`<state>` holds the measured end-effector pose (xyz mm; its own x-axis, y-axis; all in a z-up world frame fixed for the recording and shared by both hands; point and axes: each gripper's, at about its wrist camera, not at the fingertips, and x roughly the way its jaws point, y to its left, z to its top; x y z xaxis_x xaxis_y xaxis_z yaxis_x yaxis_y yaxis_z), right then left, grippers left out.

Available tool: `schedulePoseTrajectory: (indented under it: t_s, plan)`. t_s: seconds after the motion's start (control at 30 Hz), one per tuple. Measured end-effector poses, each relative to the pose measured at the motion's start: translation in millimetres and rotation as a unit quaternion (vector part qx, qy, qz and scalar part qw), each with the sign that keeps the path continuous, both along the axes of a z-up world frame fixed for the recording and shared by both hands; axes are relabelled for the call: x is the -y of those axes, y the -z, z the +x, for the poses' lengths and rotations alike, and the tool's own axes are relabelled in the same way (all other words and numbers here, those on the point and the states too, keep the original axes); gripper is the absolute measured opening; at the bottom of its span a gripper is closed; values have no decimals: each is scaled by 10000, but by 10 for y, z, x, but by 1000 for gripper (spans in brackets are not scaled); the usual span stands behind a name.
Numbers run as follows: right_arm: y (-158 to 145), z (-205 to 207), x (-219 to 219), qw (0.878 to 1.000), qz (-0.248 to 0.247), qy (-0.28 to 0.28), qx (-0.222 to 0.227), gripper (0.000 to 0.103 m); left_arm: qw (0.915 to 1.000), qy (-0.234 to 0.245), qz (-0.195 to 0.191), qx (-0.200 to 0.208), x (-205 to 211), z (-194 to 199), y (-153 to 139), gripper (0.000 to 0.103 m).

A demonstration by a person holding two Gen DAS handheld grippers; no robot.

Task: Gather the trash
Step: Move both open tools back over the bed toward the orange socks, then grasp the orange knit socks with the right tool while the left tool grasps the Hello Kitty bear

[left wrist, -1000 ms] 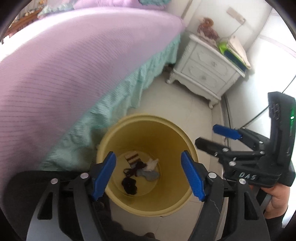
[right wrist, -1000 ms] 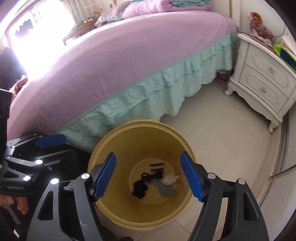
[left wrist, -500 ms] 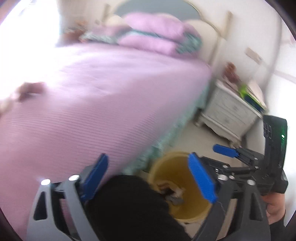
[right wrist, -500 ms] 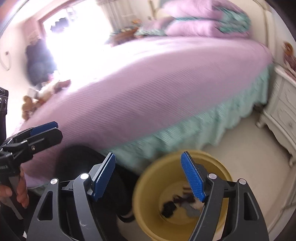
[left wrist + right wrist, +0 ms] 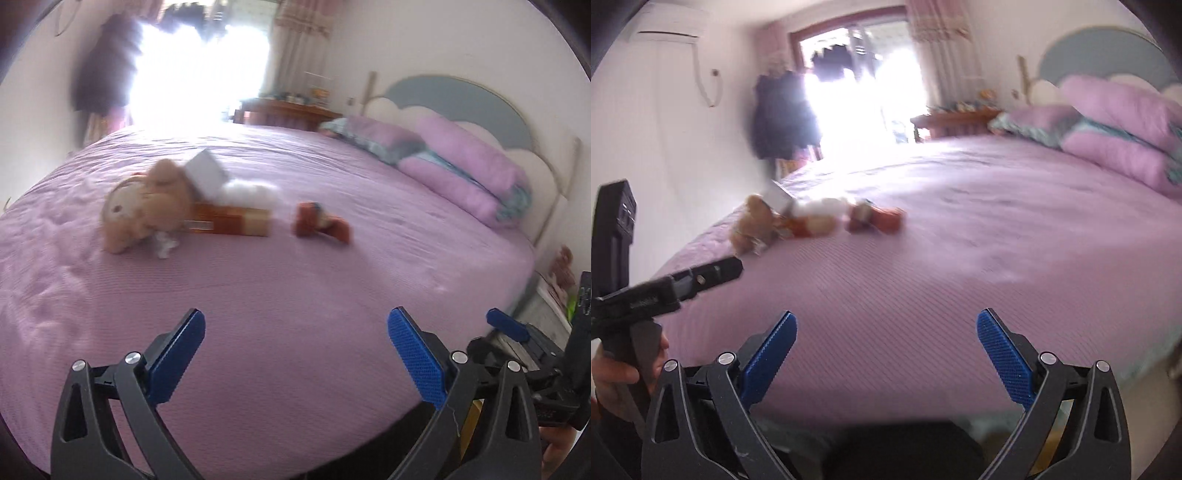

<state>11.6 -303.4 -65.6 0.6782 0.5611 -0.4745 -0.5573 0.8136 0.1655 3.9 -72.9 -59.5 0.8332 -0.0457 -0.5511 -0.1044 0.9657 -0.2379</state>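
Both my grippers, left gripper (image 5: 295, 354) and right gripper (image 5: 885, 356), are spread wide, empty. The small crumpled white paper scrap (image 5: 164, 245) lies far ahead-left on the purple bed (image 5: 295, 280), touching the tan plush toy (image 5: 144, 210). I should approach low and pinch the paper only.

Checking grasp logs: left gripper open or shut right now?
Open. In its own wrist view the left gripper has both blue fingers spread wide, only the bed showing between them.
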Motion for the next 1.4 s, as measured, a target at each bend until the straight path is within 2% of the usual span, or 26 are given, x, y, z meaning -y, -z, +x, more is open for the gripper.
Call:
schedulePoseTrajectory:
  t_s: [0.1, 0.27, 0.47, 0.63, 0.87, 1.03, 1.4]
  plan:
    - [-27, 97, -288, 9998, -40, -167, 66, 95, 9993, -384, -17, -23, -274, -30, 44, 99]
    - [-75, 205, -665, 9991, -180, -328, 187, 95, 9978, -634, -163, -58, -587, 3, 77, 99]
    - [-86, 348, -801, 9991, -178, -380, 100, 95, 9962, -868, -92, -19, -775, 161, 32, 99]
    - [-86, 513, -890, 9992, -181, -367, 39, 95, 9941, -1068, -60, -156, -930, 365, 46, 99]
    - [-93, 719, -1040, 9979, -549, -304, 164, 95, 9931, -1139, -80, -262, -1022, 586, 83, 99]
    - [-53, 1033, -1153, 9966, -783, -236, 127, 95, 9935, -1105, -99, -255, -1001, 703, 72, 99]
    - [63, 1684, -1366, 9966, -789, 2, -243, 94, 9948, -999, -55, -207, -988, 865, 93, 99]
